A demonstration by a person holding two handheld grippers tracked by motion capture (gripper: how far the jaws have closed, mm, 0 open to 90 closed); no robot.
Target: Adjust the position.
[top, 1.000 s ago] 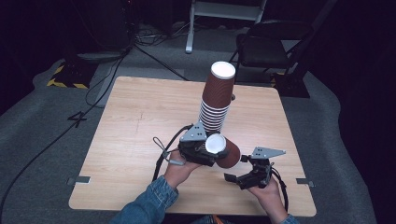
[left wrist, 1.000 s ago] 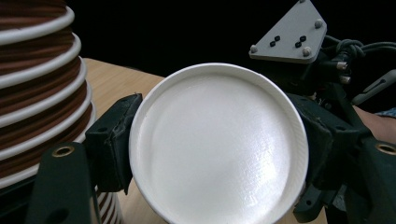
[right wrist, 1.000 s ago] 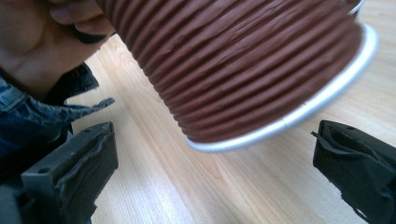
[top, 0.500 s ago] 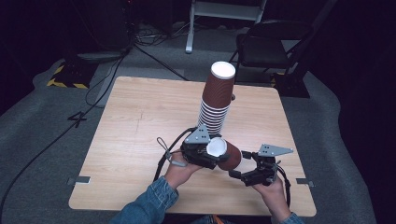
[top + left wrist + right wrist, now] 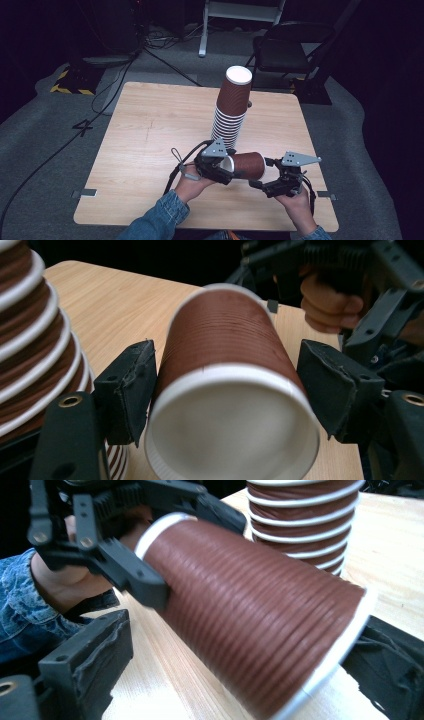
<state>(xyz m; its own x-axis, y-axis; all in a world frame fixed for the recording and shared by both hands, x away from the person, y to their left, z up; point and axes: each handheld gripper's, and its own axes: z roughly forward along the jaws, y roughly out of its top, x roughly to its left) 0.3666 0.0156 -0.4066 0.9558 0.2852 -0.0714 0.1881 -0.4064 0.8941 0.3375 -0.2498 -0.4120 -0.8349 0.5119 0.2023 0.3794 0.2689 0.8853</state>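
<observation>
A: We note the left gripper [image 5: 226, 169] holding a single brown ribbed paper cup with a white rim [image 5: 246, 166]. The cup lies sideways above the light wooden surface [image 5: 145, 135], its open mouth turned toward the left hand. In the left gripper view its fingers [image 5: 131, 385] press the cup [image 5: 227, 365] near the rim on one side; the other pad stands close against the opposite side.

B: Agreed, a grip near the mouth. We record the right gripper [image 5: 260, 182] at the cup's base end. Its jaws have just been closing, yet they stand wide. In the right gripper view the cup [image 5: 260, 615] lies between its fingers [image 5: 92, 655], and we see a gap on the near side, so no grip there.

A: Position of the cup relative to the stack?

B: Just in front of the tall stack of brown paper cups [image 5: 231, 110], which stands upright near the middle of the surface. We see the held cup clear of the stack.

A: Behind the surface we log a black chair [image 5: 285, 50] on the grey floor.
</observation>
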